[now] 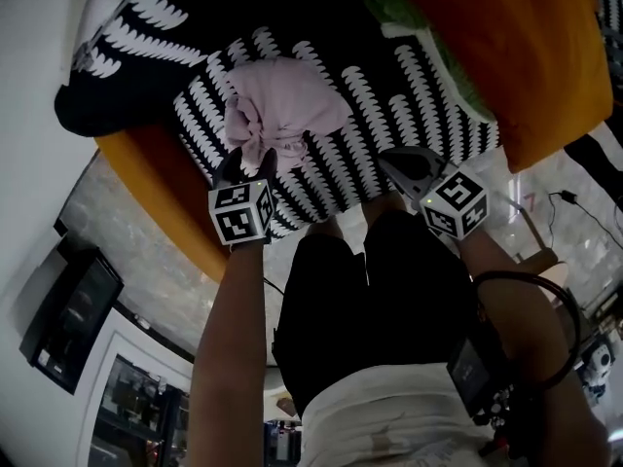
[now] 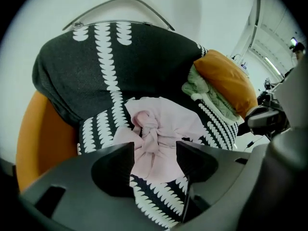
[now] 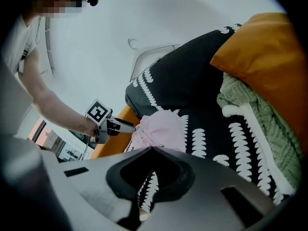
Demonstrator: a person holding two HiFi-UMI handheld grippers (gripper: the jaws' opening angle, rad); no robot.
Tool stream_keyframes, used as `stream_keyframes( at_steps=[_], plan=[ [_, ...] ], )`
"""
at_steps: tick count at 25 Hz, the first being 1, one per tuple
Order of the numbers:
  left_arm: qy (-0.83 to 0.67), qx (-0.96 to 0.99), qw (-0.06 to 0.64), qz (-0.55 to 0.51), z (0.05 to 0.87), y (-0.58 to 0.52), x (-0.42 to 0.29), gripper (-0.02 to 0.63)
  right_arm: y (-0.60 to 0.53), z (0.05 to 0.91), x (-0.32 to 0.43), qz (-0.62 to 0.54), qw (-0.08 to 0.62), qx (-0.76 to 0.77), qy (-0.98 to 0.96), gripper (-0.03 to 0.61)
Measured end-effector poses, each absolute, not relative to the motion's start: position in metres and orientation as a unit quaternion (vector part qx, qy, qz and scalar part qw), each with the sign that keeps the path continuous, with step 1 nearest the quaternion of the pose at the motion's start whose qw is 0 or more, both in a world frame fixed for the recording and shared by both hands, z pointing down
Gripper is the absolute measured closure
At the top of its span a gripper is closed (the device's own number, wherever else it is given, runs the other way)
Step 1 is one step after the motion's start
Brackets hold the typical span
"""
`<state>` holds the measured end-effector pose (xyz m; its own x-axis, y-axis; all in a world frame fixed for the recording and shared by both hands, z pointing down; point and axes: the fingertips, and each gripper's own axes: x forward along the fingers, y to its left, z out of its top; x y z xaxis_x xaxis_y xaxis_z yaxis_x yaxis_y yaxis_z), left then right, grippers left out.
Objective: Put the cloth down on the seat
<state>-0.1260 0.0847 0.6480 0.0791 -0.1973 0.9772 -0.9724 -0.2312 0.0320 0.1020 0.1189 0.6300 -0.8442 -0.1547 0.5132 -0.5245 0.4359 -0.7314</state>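
1. Two grippers are held over an orange chair [image 1: 146,178] whose seat [image 1: 428,105] is covered in black-and-white patterned fabric.
2. The pink cloth [image 1: 282,105] is seen lying crumpled and knotted on the seat.
3. The left gripper [image 1: 248,168] is placed at the cloth. Its fingers [image 2: 115,167] are spread wide, with the cloth between them but not clamped.
4. The right gripper [image 1: 389,163] is held off the cloth, its fingers [image 3: 130,172] closed together on nothing.
5. An orange cushion [image 1: 526,56] and a green knitted piece [image 2: 211,93] are seen at the seat's right.

The cloth [image 1: 282,105] lies bunched on the seat [image 1: 423,100].
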Motion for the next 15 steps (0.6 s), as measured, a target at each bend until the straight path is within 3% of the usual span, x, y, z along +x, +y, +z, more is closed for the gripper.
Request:
stream_keyframes(
  at_steps=[4,15],
  plan=[
    [-0.478,0.625,0.396,0.474,0.63,0.102,-0.131,0.342,0.13,0.618,0.088,0.48,0.188,0.21,-0.831,0.563],
    [-0.474,0.66,0.385,0.437,0.559,0.159,-0.159,0.461,0.147,0.571,0.066,0.45,0.188,0.24,-0.839,0.563]
  ],
)
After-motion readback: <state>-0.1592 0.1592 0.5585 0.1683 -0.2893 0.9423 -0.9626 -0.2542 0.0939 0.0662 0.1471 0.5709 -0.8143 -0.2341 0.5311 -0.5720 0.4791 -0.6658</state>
